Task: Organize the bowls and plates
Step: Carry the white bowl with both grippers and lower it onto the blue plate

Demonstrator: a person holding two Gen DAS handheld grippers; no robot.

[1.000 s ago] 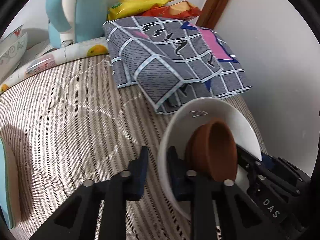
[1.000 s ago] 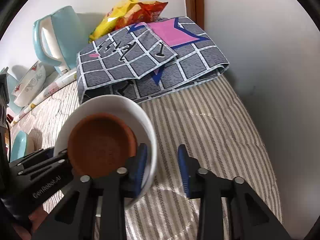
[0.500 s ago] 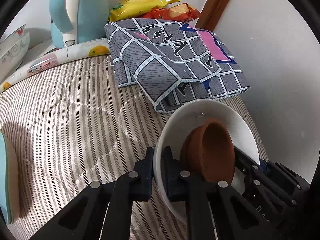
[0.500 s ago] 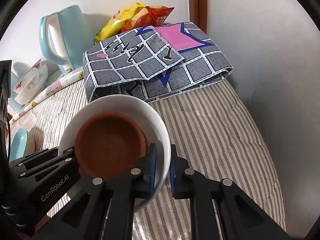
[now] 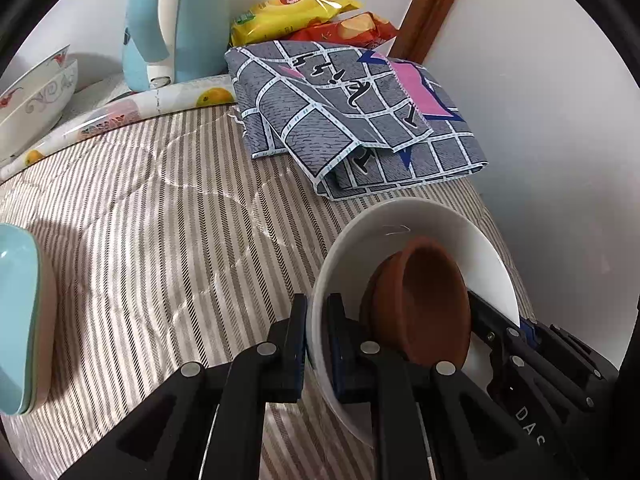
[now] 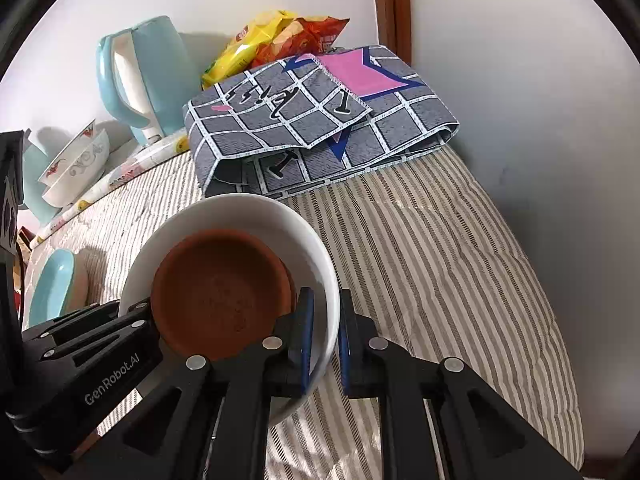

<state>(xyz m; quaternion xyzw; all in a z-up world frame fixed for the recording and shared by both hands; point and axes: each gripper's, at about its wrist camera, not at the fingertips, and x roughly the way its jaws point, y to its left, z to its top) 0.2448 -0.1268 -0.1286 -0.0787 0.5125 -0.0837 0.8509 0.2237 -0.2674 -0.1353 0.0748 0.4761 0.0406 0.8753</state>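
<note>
Glossy round white bowl (image 5: 432, 224) cradling matte terracotta bowl (image 5: 424, 304), left gripper (image 5: 317, 340) and right gripper (image 6: 325, 340) jaws clamped on opposite rims, striped quilted bedspread (image 5: 160, 220) beneath

Small bowl (image 6: 220, 288) inside large bowl (image 6: 256, 212); folded cloth (image 6: 316, 124) behind; kettle (image 6: 140, 76) behind-left; snack bags (image 6: 276, 40) behind cloth.
</note>
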